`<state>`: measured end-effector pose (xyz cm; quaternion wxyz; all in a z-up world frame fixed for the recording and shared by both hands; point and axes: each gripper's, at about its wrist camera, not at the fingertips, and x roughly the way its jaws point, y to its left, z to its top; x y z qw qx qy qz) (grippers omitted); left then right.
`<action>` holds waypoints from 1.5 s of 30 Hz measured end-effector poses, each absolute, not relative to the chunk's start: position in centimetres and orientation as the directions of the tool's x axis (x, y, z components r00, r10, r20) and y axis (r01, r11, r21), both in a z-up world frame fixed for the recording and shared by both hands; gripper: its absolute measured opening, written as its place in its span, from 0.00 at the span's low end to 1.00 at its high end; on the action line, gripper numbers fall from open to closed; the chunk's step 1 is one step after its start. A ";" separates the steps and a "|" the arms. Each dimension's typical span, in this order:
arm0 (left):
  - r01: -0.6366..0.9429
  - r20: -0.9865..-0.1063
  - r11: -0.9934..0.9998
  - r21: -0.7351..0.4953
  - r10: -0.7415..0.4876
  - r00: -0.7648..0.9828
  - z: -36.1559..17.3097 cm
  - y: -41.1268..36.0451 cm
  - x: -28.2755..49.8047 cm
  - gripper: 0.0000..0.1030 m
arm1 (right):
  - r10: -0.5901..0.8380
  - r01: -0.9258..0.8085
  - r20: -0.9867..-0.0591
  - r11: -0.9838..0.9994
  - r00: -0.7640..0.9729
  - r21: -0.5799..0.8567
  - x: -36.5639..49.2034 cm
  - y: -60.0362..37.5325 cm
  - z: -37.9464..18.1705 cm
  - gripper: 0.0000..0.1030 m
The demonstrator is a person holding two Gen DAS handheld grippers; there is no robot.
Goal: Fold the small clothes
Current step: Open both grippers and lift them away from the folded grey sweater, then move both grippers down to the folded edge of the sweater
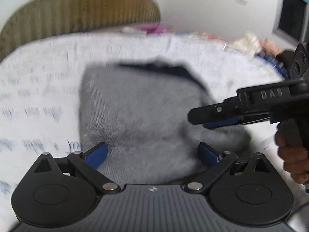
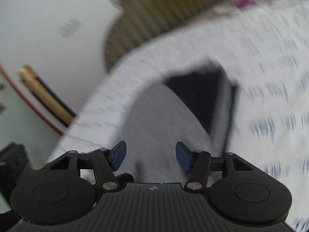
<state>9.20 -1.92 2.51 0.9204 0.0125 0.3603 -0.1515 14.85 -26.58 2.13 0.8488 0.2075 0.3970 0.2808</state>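
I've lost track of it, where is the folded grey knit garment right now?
The folded grey knit garment lies mid-frame in both wrist views on the white printed sheet, just ahead of the open left gripper, with the right gripper over its right edge.

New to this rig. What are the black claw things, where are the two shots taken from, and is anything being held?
No robot here: a person holds a handheld two-finger gripper in each hand, each with a fisheye camera looking forward along its fingers.

The left wrist view shows the left gripper, jaws wide apart, over a grey garment that looks folded, with a dark navy edge at its far side. It lies on a white sheet printed with blue marks. The right gripper enters from the right, held by a hand.

The right wrist view shows the right gripper from its own camera, blue pads apart, above the same garment.

Nothing is held; neither gripper's pads press on the cloth. Both pictures are motion-blurred.
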 end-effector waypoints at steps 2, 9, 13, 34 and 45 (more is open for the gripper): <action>0.279 -0.659 0.960 -0.029 -0.228 0.717 2.6 -2.4 8.9 0.97 | 0.659 -0.207 -0.542 0.714 0.521 0.668 16.0 -28.1 -0.6 0.29; 0.239 -0.618 0.957 -0.164 -0.288 0.732 6.1 1.2 5.5 0.97 | 0.658 -0.231 -0.505 0.708 0.559 0.667 11.7 -30.3 3.1 0.53; 0.283 -0.620 0.939 -0.195 -0.342 0.706 5.5 0.7 5.2 0.97 | 0.696 -0.238 -0.486 0.671 0.528 0.703 10.4 -30.3 2.2 0.61; 0.089 -0.735 0.996 0.027 -0.040 0.677 2.7 1.3 4.0 0.98 | 0.391 -0.231 -0.680 0.919 0.620 0.319 5.1 -27.3 0.7 0.77; 0.073 -0.716 0.997 0.012 -0.042 0.697 2.2 1.5 3.2 1.00 | 0.320 -0.195 -0.693 0.947 0.646 0.255 3.6 -26.5 1.0 0.87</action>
